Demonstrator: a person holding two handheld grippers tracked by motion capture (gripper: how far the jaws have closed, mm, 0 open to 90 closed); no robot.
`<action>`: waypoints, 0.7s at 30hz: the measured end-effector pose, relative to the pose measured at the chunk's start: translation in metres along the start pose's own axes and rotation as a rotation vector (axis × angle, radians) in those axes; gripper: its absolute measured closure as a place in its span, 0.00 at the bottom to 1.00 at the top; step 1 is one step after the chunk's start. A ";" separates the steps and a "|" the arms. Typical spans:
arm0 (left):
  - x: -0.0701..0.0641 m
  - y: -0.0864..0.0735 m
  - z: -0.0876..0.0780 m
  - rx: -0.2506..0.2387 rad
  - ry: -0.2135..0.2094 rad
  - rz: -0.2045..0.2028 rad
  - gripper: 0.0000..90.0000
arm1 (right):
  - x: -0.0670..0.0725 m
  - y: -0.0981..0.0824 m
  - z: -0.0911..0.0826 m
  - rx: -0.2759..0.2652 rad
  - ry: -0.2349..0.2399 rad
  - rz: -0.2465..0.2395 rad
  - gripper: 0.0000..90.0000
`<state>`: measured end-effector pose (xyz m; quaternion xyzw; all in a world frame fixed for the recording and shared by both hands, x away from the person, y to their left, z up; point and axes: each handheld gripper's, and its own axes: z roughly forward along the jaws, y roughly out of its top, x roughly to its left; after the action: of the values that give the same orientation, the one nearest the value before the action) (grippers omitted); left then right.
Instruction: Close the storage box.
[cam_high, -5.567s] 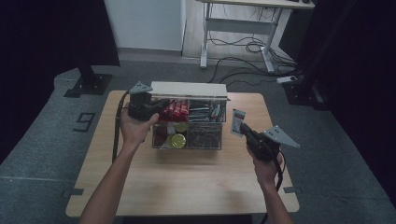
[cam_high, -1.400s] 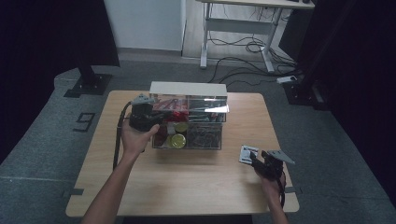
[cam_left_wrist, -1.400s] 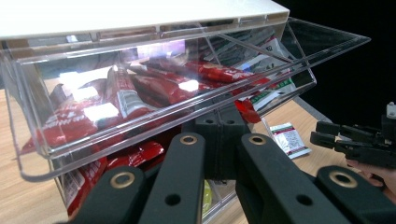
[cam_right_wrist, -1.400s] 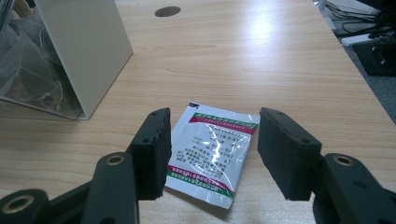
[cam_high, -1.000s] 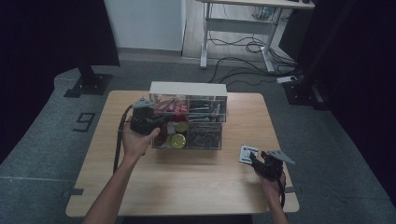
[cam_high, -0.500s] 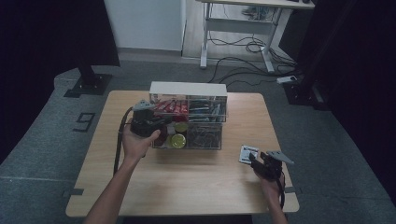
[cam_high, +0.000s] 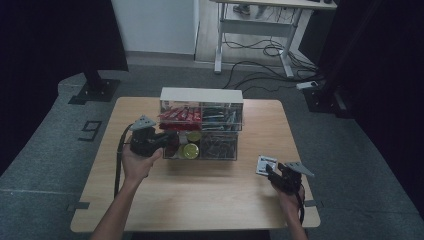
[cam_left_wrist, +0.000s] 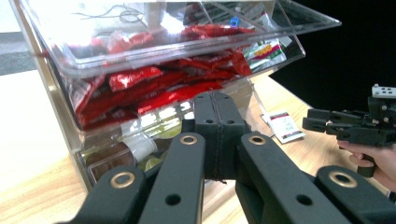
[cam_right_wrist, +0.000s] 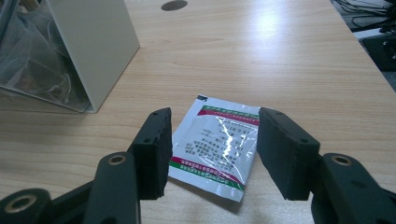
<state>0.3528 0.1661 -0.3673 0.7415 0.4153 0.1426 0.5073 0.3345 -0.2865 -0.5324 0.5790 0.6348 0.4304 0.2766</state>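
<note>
My left gripper (cam_high: 167, 140) sits at the left end of the clear plastic organiser (cam_high: 201, 131), and its matte black jaws are pressed flat together with nothing between them. In the left gripper view they meet in one ribbed block right against the glossy front of the box, at the level where the upper tilted bin meets the lower one. That upper bin is packed with crinkled red foil sachets (cam_left_wrist: 154, 91), shiny and creased, and a few green and white ones lie at its far end. Below, through the transparent wall, I can make out round lids (cam_high: 189, 150), one of them yellow. The organiser has a pale, flat, opaque top and back (cam_high: 201, 94) and stands at the middle of the far half of the light wooden table (cam_high: 200, 200), whose grain runs in fine straight lines.

My right gripper (cam_right_wrist: 212, 151) rests low over the table near its right edge, with its two blocky jaws spread wide apart and gripping nothing. Between them, lying flat on the wood, is a small rectangular sachet (cam_right_wrist: 217, 141): white, glossy film with fine print, a green and red stripe along each short end, and a sheen of light across its slightly wrinkled face. It lies well apart from the organiser, to its near right; in the high view it is the pale square (cam_high: 266, 164) just beyond my right gripper's tips.
</note>
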 end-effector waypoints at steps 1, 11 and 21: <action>-0.001 -0.003 -0.001 0.000 0.004 0.006 1.00 | 0.000 0.000 0.000 0.001 0.001 0.000 0.50; 0.001 -0.027 -0.013 -0.012 0.008 0.004 0.97 | 0.000 -0.001 -0.002 0.002 0.011 -0.001 0.50; 0.011 -0.058 -0.013 -0.013 0.042 -0.003 0.73 | 0.004 -0.001 -0.004 -0.013 0.046 -0.019 0.49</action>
<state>0.3241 0.1906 -0.4143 0.7345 0.4259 0.1600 0.5036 0.3300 -0.2836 -0.5315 0.5613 0.6437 0.4450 0.2697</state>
